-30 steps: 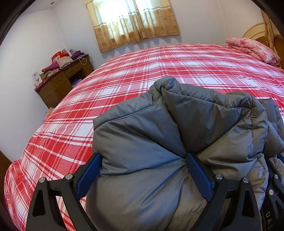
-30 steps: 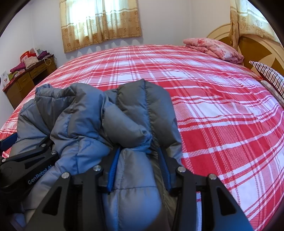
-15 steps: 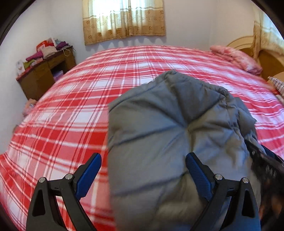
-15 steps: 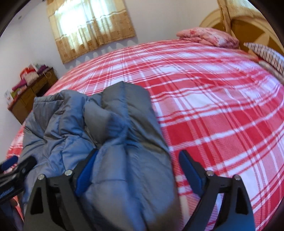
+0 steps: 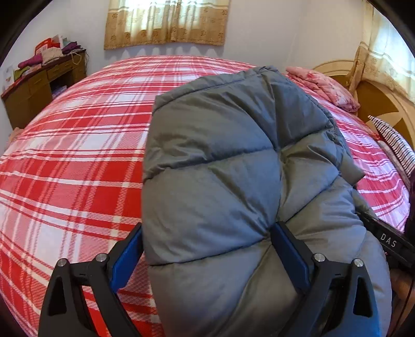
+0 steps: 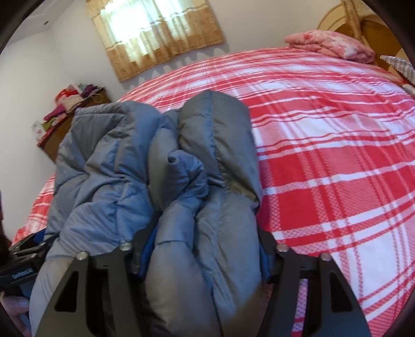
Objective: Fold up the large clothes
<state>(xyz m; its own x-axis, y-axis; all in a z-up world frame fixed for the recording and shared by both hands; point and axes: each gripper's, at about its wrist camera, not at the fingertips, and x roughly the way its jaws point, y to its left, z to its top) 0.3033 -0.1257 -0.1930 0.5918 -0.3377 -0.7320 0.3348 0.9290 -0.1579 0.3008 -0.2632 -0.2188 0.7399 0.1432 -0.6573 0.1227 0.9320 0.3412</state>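
A grey-blue puffer jacket (image 5: 223, 166) is bunched up and held over the red plaid bed (image 5: 67, 160). My left gripper (image 5: 207, 256) has its jaws wide, and the jacket bulges between the blue pads (image 5: 290, 254). My right gripper (image 6: 205, 256) also holds a thick bundle of the jacket (image 6: 207, 207) between its fingers, wide apart. The right gripper's body shows at the right edge of the left wrist view (image 5: 389, 241). The left gripper's body shows at the lower left of the right wrist view (image 6: 23, 261).
A wooden dresser (image 5: 39, 85) piled with clothes stands at the far left by the wall. A pink folded quilt (image 5: 324, 83), a striped pillow (image 5: 396, 145) and the wooden headboard (image 5: 381, 103) are at the right. A curtained window (image 5: 166, 20) is behind the bed.
Both grippers have swung to the right with the jacket, which now stands higher in view. The right gripper's jaws went from narrow to wide around a thicker bundle.
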